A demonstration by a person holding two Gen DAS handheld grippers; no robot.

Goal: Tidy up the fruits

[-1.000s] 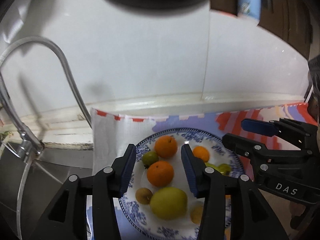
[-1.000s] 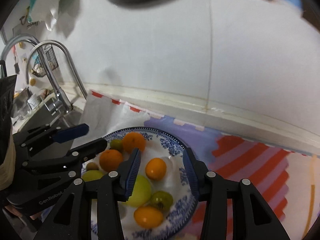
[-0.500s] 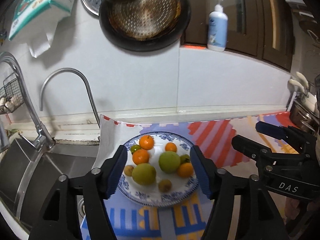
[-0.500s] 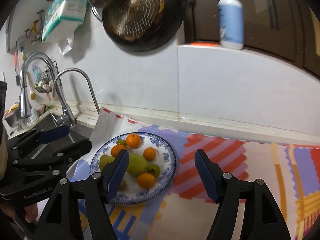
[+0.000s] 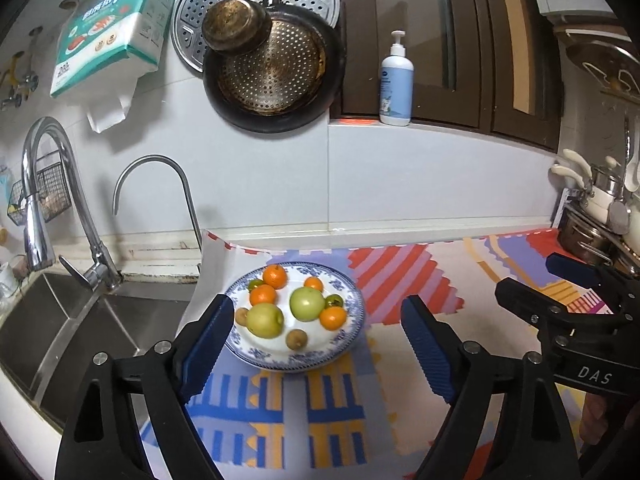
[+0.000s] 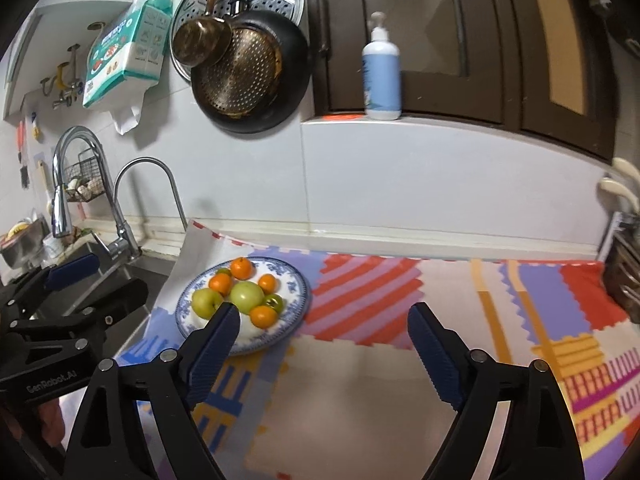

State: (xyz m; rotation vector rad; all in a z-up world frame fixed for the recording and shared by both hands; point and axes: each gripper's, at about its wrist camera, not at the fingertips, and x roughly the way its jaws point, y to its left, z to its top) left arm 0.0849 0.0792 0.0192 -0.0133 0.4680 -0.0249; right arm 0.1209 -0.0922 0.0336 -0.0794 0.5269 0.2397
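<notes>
A blue-patterned white plate [image 5: 348, 334] [image 6: 298, 300] stands on the colourful mat and holds several fruits: two green apples [image 5: 265, 320] [image 6: 247, 295], several oranges [image 5: 275, 275] [image 6: 263, 316], two kiwis [image 5: 297, 338] and small green fruits [image 5: 334, 301]. My left gripper [image 5: 318, 344] is open and empty, held back above the mat just in front of the plate. My right gripper [image 6: 323, 344] is open and empty, to the right of the plate. Each gripper shows in the other's view, the right one [image 5: 576, 292] and the left one [image 6: 68, 292].
A steel sink [image 5: 60, 320] with two taps [image 5: 160, 192] lies left of the mat [image 5: 400, 360]. Pans [image 5: 272, 72] hang on the wall above. A soap bottle [image 5: 397, 80] stands on the sill. Pots [image 5: 592, 220] stand at the far right.
Both grippers have pulled back and up from close over the plate and their jaws have opened wider. The fruits stay on the plate.
</notes>
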